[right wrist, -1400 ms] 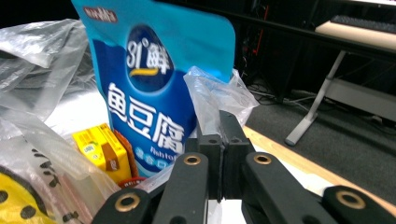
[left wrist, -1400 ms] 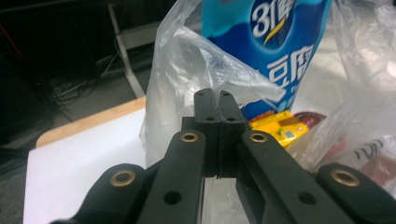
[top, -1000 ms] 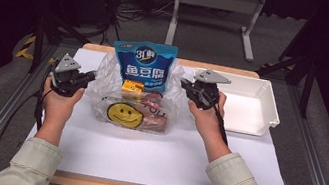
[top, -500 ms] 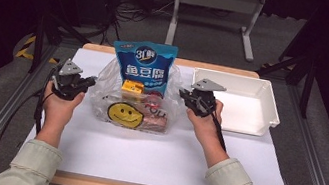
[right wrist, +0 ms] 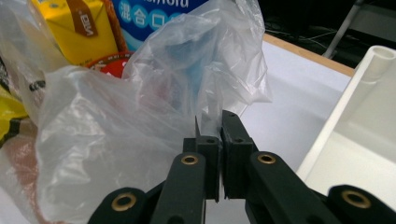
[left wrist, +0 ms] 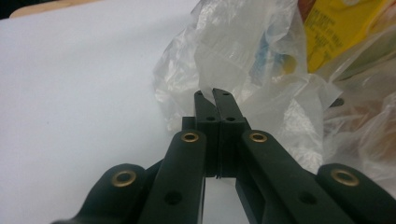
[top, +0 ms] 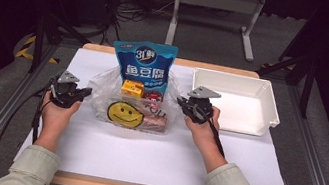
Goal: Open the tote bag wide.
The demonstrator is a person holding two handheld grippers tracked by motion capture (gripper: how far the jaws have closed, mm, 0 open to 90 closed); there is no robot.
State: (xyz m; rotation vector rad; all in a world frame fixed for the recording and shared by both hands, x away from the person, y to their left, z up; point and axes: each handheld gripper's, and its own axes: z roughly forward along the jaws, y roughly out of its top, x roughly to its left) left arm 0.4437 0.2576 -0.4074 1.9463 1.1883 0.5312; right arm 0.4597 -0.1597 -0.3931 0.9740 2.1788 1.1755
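Left tongs [left wrist: 215, 95] and right tongs [right wrist: 215, 122] pinched shut on opposite edges of plastic bag [top: 137, 99], mid-table [top: 92, 151]. Risk: thin film slipping or tearing, spilling blue pouch [top: 143, 63] and snacks.

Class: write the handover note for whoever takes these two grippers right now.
Left gripper: shut on the bag at its left edge.
Right gripper: shut on the bag's right edge.
The bag lies on the white sheet with the snacks inside: blue pouch, yellow carton, smiley pack.
Tray: empty, at the right.
Done: both edges gripped.
Left: probably to empty the bag.
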